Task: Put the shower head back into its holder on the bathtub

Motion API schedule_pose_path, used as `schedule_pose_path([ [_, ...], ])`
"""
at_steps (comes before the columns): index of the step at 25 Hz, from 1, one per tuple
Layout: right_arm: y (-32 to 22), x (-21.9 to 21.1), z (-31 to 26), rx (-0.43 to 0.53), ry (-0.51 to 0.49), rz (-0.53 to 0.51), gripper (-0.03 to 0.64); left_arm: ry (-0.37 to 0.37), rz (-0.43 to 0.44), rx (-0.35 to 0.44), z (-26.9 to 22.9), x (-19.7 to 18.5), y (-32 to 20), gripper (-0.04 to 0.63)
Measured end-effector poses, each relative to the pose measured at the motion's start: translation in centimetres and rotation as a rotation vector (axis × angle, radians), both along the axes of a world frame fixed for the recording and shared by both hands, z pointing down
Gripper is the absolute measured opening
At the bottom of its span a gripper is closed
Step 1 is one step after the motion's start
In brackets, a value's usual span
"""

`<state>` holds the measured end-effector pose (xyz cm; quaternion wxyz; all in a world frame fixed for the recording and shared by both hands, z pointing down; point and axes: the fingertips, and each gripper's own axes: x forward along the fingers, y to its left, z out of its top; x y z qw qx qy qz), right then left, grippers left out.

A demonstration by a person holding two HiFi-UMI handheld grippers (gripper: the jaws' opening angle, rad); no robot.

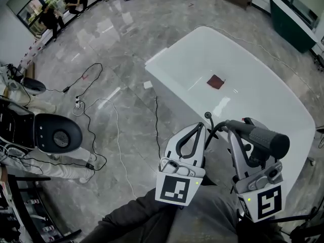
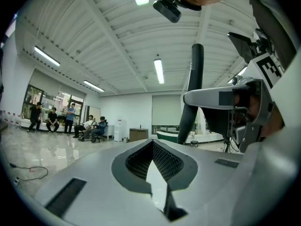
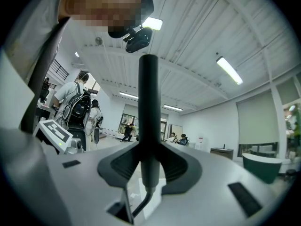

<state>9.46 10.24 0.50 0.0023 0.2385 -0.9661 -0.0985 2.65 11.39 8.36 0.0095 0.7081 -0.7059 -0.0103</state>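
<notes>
The white bathtub (image 1: 263,100) stands ahead and to the right, with a small dark red patch (image 1: 216,81) on its bottom. No holder can be made out on it. My right gripper (image 1: 234,131) is shut on the black shower head (image 1: 259,136). In the right gripper view its handle (image 3: 149,107) stands upright between the pads, with the thin hose (image 3: 140,206) coming out below. The hose (image 1: 213,128) arcs left past my left gripper (image 1: 202,127). The left gripper (image 2: 153,149) is shut and holds nothing. Both grippers are close to my body, short of the tub's near end.
Black and white cables (image 1: 96,135) and a power strip (image 1: 77,105) lie on the glossy grey floor to the left. A round black seat (image 1: 58,133) stands at the left edge. People (image 1: 76,1) sit far off. A dark green tub (image 1: 291,22) is beyond the white one.
</notes>
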Motion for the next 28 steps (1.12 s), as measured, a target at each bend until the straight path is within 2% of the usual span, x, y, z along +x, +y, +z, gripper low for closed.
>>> schedule_pose_path([
  [8,-4.7,-0.7,-0.5,0.005,-0.022,-0.025,0.143,0.002,-0.002,-0.012,0.5,0.0,-4.9,0.003],
  [17,-8.2,-3.3,-3.3,0.072,-0.044,-0.039,0.143,0.018,-0.013,0.048,-1.4,-2.5,-9.2,0.003],
  [23,-10.5,-6.5,-3.6,0.091,-0.019,0.011,0.143,0.029,0.039,0.075,-2.3,-5.6,-12.3,0.003],
  [28,-12.2,-8.0,-1.8,0.04,0.005,0.069,0.143,0.045,0.095,0.046,-1.6,-7.2,-13.9,0.003],
])
